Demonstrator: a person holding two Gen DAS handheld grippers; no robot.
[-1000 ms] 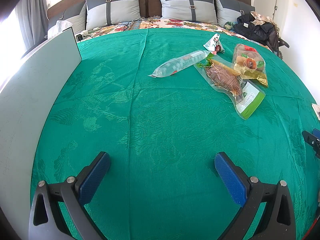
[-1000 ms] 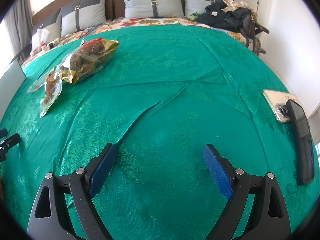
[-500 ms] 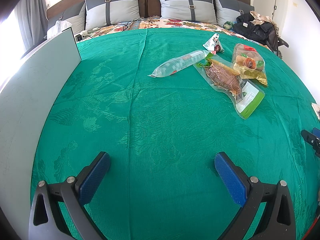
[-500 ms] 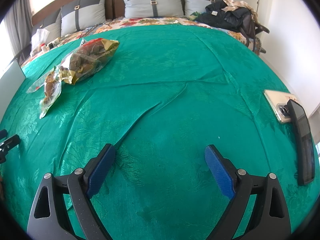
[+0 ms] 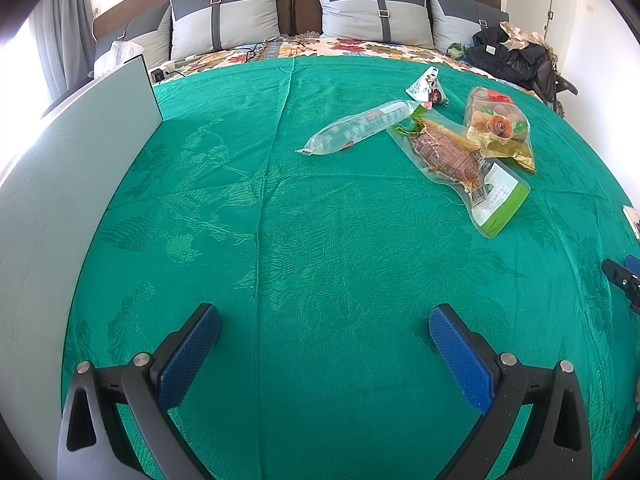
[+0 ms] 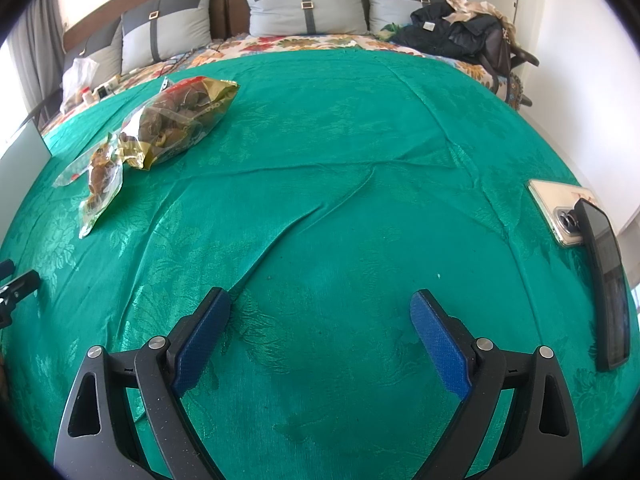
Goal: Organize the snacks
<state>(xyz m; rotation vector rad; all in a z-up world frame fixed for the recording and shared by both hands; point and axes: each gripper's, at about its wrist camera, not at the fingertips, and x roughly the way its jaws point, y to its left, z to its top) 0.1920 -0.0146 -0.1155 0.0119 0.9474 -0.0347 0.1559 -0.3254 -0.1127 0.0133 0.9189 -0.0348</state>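
Both grippers hang low over a bed covered with a green patterned cloth [image 5: 320, 208], and neither has hold of anything. The left gripper [image 5: 324, 340] has its blue-padded fingers [image 5: 188, 356] spread wide over bare cloth, and the right gripper [image 6: 320, 320] is spread just as wide, also above bare cloth.

The snacks lie in a loose cluster well ahead of the left gripper, toward its right. A long clear tube pack [image 5: 356, 128] lies slantwise, its far end touching a flat vacuum pouch [image 5: 452, 156] with a brown piece inside and a green and white label. A clear bag with gold trim [image 5: 498, 130] overlaps the pouch's far side, and a small triangular packet [image 5: 426, 88] sits just beyond the tube.

A pale board [image 5: 68, 184] stands upright along the bed's left edge. In the right wrist view two phones [image 6: 580, 240] lie side by side at the right edge, and grey pillows [image 6: 308, 4] line the headboard
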